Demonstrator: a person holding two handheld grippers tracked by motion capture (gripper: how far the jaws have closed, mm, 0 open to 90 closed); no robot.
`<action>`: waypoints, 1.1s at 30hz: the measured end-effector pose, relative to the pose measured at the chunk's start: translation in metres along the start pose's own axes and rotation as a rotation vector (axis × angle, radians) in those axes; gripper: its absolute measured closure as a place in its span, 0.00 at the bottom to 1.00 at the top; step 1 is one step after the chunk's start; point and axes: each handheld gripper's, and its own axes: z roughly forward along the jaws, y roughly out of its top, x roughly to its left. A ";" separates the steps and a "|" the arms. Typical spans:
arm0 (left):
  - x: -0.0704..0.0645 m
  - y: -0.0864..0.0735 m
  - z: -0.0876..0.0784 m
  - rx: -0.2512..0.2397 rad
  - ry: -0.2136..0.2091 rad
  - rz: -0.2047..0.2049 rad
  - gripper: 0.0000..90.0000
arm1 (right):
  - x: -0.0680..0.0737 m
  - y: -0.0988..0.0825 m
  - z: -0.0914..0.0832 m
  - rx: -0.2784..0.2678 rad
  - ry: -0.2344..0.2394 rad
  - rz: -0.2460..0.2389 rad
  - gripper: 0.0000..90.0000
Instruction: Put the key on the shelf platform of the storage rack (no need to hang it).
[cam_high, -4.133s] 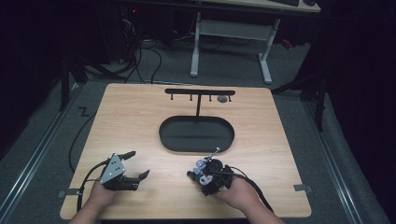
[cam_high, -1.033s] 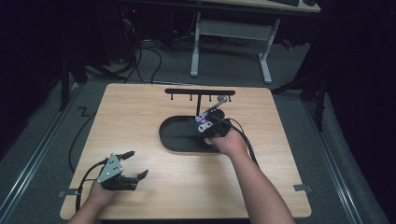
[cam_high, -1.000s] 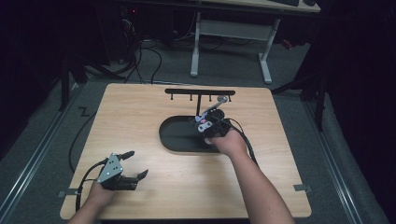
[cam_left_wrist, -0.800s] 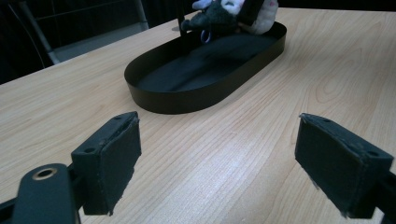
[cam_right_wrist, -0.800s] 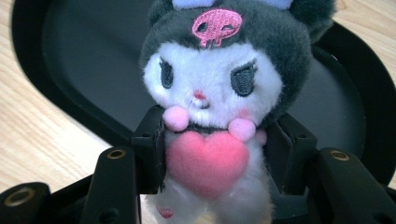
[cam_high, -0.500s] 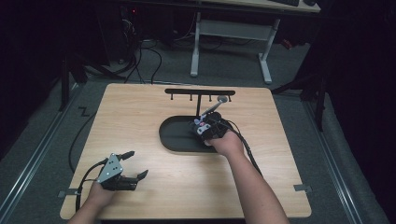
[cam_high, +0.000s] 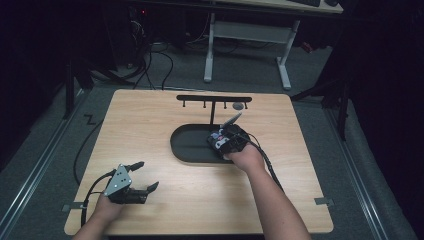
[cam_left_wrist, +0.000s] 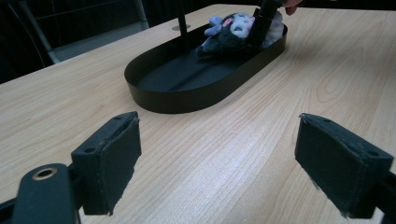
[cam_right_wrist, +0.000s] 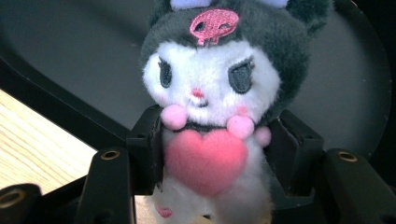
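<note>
A small plush toy (cam_right_wrist: 212, 88) with a black hood, white face, pink skull patch and pink heart sits between the jaws of my right gripper (cam_right_wrist: 210, 158), which is shut on its body. In the high view that right gripper (cam_high: 227, 141) holds the plush over the right end of a black oval tray (cam_high: 181, 150); its metal chain (cam_high: 231, 120) points up toward the stand. My left gripper (cam_high: 146, 175) rests near the table's front left, open and holding nothing. In the left gripper view its pads (cam_left_wrist: 112, 158) stand wide apart, with the tray (cam_left_wrist: 187, 100) and plush (cam_left_wrist: 233, 30) beyond.
A black T-shaped rack (cam_high: 212, 100) with several hooks rises from the tray's far side; a small grey round piece (cam_high: 239, 106) hangs near its right end. Bare wooden tabletop (cam_high: 150, 125) surrounds the tray. Cables trail from both grippers.
The right gripper carried the plush from the table's front edge to the tray's right end, then sank slightly toward the tray in the last second. The left gripper stayed still.
</note>
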 end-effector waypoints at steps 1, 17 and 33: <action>0.000 0.000 0.000 0.000 0.001 0.000 0.17 | 0.001 0.000 0.000 0.002 0.007 -0.005 0.45; 0.001 0.000 0.000 -0.003 0.001 -0.002 0.17 | -0.006 0.000 -0.025 -0.071 0.010 0.033 0.31; -0.001 -0.001 0.001 0.009 0.001 0.000 0.17 | -0.003 -0.005 -0.037 -0.115 0.009 -0.004 0.30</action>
